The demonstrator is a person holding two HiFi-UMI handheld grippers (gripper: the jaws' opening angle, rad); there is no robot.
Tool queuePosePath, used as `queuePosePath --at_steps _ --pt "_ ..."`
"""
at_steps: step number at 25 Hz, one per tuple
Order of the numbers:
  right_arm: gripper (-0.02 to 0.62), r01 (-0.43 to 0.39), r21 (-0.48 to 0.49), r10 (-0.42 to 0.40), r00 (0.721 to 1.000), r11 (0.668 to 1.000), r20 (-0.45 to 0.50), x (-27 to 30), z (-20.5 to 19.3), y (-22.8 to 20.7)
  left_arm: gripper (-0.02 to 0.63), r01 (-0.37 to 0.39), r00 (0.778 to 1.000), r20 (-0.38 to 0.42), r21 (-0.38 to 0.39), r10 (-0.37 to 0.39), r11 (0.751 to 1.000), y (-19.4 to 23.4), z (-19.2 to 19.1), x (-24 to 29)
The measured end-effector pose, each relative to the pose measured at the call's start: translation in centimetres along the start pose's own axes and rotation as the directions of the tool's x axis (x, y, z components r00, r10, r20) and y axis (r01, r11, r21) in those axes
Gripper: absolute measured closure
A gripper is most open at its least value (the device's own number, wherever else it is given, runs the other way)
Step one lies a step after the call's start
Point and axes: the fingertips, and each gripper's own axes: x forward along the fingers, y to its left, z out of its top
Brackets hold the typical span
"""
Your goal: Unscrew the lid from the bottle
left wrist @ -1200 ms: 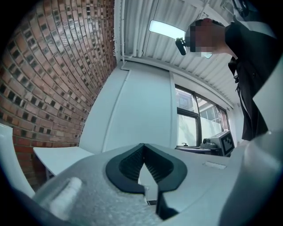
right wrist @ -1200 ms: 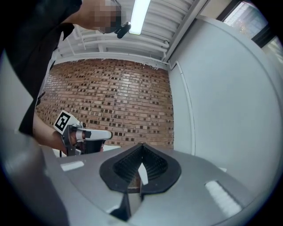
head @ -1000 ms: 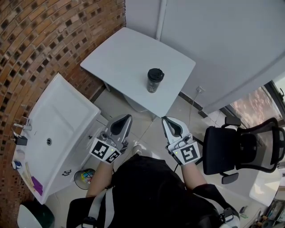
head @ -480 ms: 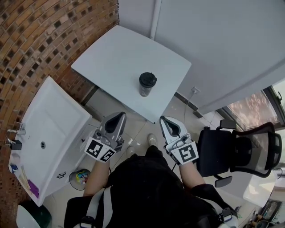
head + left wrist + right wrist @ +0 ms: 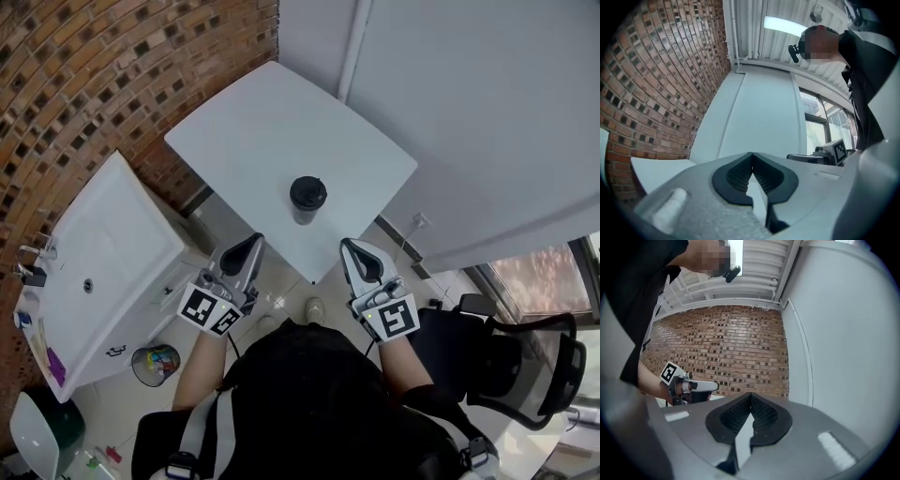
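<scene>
A dark bottle [image 5: 306, 201] with a black lid stands upright near the front edge of a white square table [image 5: 253, 141] in the head view. My left gripper [image 5: 253, 242] is shut and empty, below and left of the bottle, short of the table edge. My right gripper [image 5: 350, 247] is also shut and empty, below and right of the bottle. In the left gripper view the jaws [image 5: 751, 155] meet at the tips, with the right gripper [image 5: 825, 152] off to the side. In the right gripper view the jaws [image 5: 750, 395] are closed, and the left gripper [image 5: 686, 386] shows at the left. The bottle is in neither gripper view.
A white sink counter [image 5: 94, 272] stands at the left against a brick wall [image 5: 84, 84]. A black office chair [image 5: 511, 361] is at the right. A small bin [image 5: 155, 364] sits on the floor by the sink. White wall panels [image 5: 469, 112] rise behind the table.
Both grippers have come closer to the table's front edge and the bottle, which now sits lower in the view. Both stay shut and empty.
</scene>
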Motion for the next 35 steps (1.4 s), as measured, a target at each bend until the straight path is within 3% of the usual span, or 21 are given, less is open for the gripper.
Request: queuePosePath --at_steps 7,13,20,25,28,30,35 --pt "0.591 -0.076 0.022 0.077 0.997 0.997 -0.016 0.3 -1.5 -4.5 0.603 -0.092 0.995 -0.031 0.049 0.094 0.994 0.4 -2.6 3.4" --pt "0.591 -0.162 0.028 0.163 0.986 0.986 -0.042 1.9 -3.8 -6.4 0.603 -0.215 0.976 -0.040 0.028 0.216 0.976 1.1 -4.6 3.7" --pt "0.591 -0.184 0.064 0.189 0.979 0.981 -0.076 3.8 -7.0 -6.5 0.603 -0.208 0.964 -0.152 0.070 0.216 0.976 2.5 -9.1 4.4" --pt "0.591 -0.183 0.070 0.191 0.973 0.981 -0.131 4.4 -9.9 -6.5 0.450 -0.150 0.953 -0.255 0.073 0.164 0.986 3.9 -14.5 4.9" --pt "0.591 -0.171 0.077 0.181 0.972 0.982 -0.151 4.8 -11.2 -6.6 0.283 -0.154 0.948 -0.274 0.056 0.164 0.986 5.5 -17.3 5.5" --pt "0.591 -0.164 0.088 0.177 0.971 0.983 -0.161 4.9 -12.0 -6.6 0.206 -0.164 0.942 -0.291 0.043 0.169 0.986 6.7 -19.1 6.3" --pt "0.591 -0.137 0.104 0.154 0.971 0.985 -0.185 4.3 -13.2 -7.0 0.192 -0.089 0.910 -0.398 0.084 0.115 0.993 7.7 -24.0 8.7"
